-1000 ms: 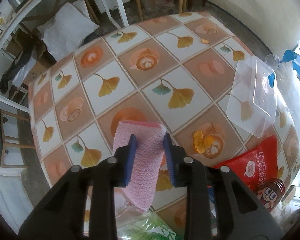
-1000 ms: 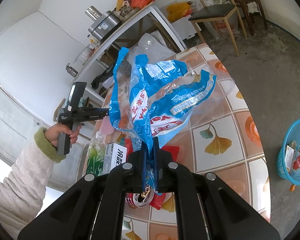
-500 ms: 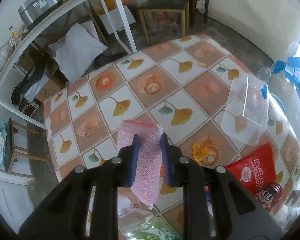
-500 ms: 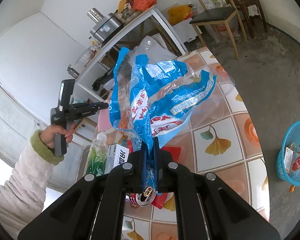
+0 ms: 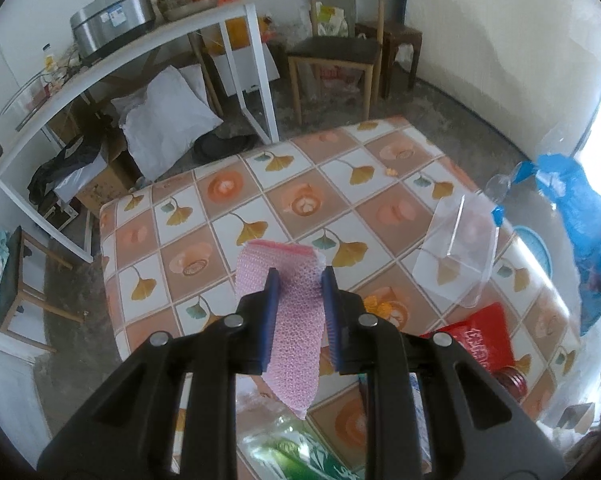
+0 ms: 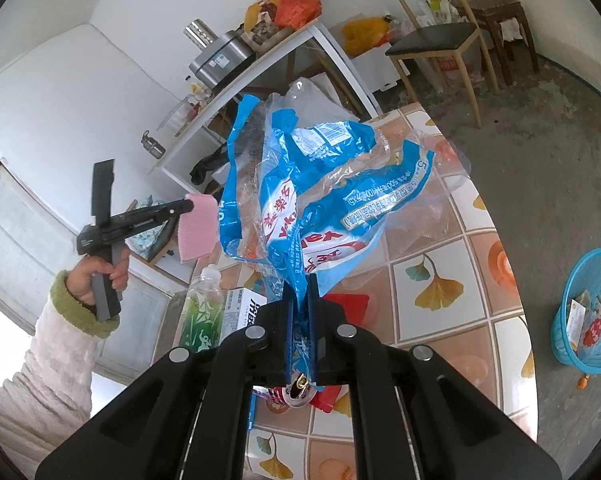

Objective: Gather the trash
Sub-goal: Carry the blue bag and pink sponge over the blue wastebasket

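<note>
The left hand-held gripper (image 5: 299, 296) is lifting the pink foam net (image 5: 288, 320), clamped between its pads, higher off the tiled surface (image 5: 300, 200) than a second ago. The right hand-held gripper (image 6: 300, 300) is still pinching the blue plastic bag (image 6: 320, 200), probably awaiting the net.

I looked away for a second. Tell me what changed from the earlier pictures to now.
The left gripper, clamped on the pink mesh pad, rose higher above the table; in the right wrist view it climbed clear of the green bottle. The right gripper kept still, shut on the blue plastic bag. The blue basket and table litter stayed put.
</note>
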